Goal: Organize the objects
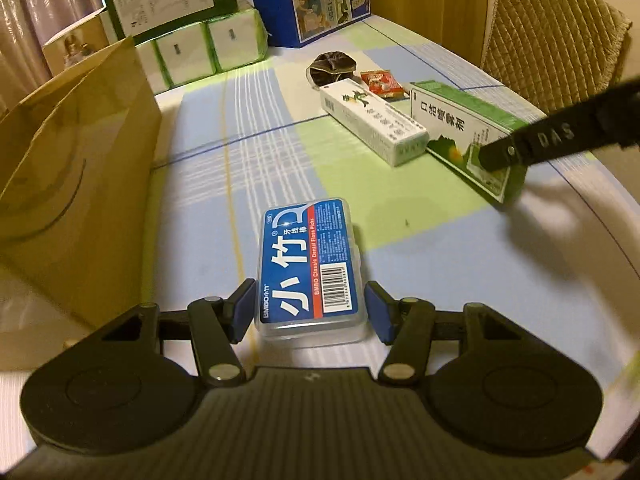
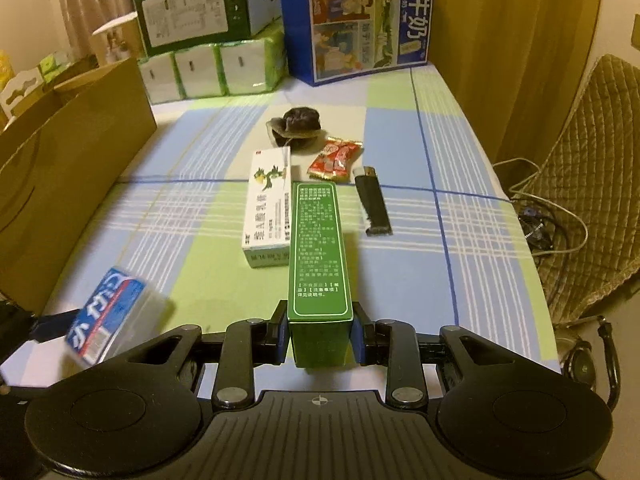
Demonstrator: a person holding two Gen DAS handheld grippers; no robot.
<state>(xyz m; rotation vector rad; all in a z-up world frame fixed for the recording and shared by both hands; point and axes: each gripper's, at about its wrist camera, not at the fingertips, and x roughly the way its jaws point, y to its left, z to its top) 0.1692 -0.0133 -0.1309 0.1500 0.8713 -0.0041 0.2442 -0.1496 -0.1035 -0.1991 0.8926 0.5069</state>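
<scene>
The floss box (image 1: 310,266) lies between the blue pads of the left claw (image 1: 311,312), which closes around its near end; in the left view the pads sit at the box's sides, and whether they press it I cannot tell for sure, though in the right view the box (image 2: 108,314) appears tilted and blurred at the left edge. The green box (image 2: 318,264) is gripped at its near end by the right claw (image 2: 320,336), its pads tight on both long sides, the box pointing away over the counter (image 2: 460,248). In the left view that green box (image 1: 460,132) shows at right with a black finger (image 1: 496,156) against it. Just beside it lies a white box (image 2: 268,216), touching or nearly so. Beyond these sit a dark pouch (image 2: 298,126), a red packet (image 2: 336,160) and a black lighter (image 2: 374,204), apart from one another. A cardboard box (image 1: 80,152) stands at the left edge of the checked cloth. At the far end are tissue packs (image 2: 216,70), a green-and-white carton (image 2: 200,8) on top of them, and a blue milk carton (image 2: 360,16). A quilted chair (image 2: 592,184) stands right of the counter.
</scene>
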